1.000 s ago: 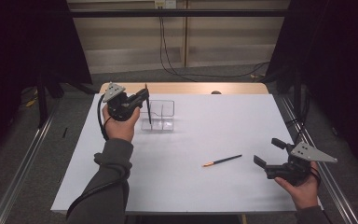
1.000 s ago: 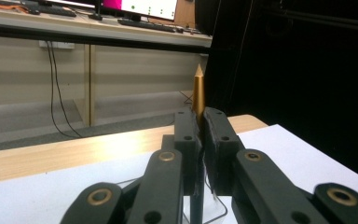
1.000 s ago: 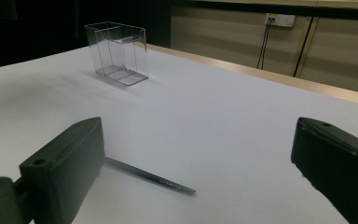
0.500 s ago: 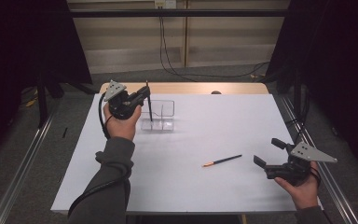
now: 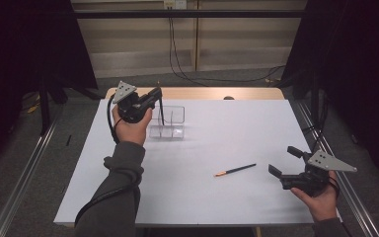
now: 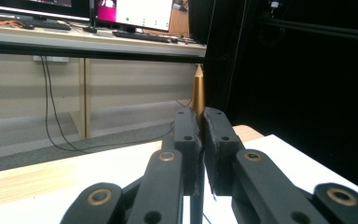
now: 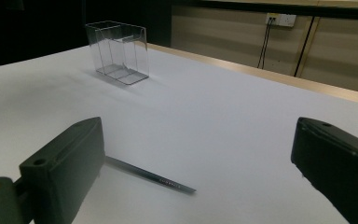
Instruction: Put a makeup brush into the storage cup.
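Two pencils: one [image 5: 161, 109] is standing clamped in the left gripper [image 5: 154, 95] above the clear divided box [image 5: 173, 129] (nothing visibly inside); another [image 5: 235, 170] is lying beside the wide-open right gripper [image 5: 285, 161].

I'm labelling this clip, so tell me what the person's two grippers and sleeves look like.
Both the left gripper and right gripper are black, two-jawed, each topped with a grey three-cornered plate. Brass-coloured pins dot the jaw links. A black cable trails along the grey left sleeve.
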Available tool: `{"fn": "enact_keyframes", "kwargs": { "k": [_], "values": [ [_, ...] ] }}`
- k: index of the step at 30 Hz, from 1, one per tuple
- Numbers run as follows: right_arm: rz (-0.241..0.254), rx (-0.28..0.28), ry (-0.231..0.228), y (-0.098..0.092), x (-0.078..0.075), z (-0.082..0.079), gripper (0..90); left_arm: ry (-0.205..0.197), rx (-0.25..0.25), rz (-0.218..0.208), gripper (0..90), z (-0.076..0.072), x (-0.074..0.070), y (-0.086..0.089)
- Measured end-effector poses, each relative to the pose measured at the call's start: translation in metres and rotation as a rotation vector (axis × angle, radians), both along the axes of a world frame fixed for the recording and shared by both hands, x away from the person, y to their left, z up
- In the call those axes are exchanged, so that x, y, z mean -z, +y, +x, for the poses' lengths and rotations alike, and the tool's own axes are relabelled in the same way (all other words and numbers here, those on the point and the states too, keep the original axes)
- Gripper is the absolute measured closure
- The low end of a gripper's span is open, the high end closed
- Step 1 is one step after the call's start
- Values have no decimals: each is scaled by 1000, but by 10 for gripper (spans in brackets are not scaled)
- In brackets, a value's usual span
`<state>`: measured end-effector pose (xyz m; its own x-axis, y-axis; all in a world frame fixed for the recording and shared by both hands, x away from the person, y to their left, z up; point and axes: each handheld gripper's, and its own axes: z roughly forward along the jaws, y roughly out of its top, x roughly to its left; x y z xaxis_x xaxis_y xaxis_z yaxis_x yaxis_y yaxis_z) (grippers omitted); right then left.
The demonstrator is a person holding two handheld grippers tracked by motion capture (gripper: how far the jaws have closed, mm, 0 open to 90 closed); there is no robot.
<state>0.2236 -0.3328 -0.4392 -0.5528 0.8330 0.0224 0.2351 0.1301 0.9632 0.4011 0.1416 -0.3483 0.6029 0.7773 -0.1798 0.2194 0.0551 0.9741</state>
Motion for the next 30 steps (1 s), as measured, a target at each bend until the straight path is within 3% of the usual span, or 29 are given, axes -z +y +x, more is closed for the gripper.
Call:
{"fn": "enact_keyframes", "kwargs": {
  "k": [25,30],
  "values": [
    [6,0,7,-1,1,0,18,-28,23,-19,846,11,-11,-16],
    [9,5,10,-1,1,0,16,-32,25,-39,846,12,-12,-21]
  ]
}}
